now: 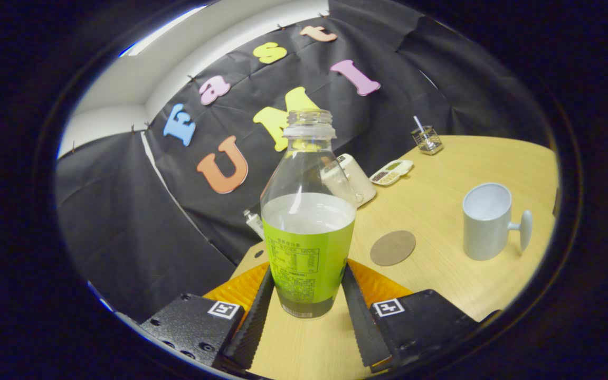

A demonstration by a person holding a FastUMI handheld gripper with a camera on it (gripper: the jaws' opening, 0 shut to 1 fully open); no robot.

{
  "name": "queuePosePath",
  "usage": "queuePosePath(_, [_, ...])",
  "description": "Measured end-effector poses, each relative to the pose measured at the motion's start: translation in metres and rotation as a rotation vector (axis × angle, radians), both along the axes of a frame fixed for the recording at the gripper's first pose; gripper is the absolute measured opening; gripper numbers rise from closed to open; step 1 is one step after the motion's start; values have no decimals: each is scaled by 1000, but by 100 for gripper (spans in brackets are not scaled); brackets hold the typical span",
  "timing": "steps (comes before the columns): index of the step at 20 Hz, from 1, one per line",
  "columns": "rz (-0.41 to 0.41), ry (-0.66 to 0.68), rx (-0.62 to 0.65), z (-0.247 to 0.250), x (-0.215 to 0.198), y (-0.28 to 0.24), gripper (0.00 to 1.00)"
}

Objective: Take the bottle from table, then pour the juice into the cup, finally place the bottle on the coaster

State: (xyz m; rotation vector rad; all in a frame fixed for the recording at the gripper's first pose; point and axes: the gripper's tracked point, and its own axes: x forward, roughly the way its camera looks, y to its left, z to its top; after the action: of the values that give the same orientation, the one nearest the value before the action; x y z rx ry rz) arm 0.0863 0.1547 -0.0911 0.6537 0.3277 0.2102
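Gripper view: bottle held low, ready for the cup

The bottle (308, 221) is pinched between the two fingers of the gripper (308, 311), low on its label. It is uncapped, about half full, thin and slippery, so it must be kept upright. The cup (487, 220) and coaster (392, 247) are seen beyond, on the table (457, 158).

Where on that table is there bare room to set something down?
Bare wood lies between the coaster and cup, and beyond the cup. Crowded along the wall: white device, compartment tray, wire holder. The fingers clamp the bottle.
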Motion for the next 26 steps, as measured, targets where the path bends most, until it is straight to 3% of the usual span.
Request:
queuePosePath(11, [-27,6,436,12,0,-7,77])
queuePosePath(26, [-112,-14,838,25,11,-43,76])
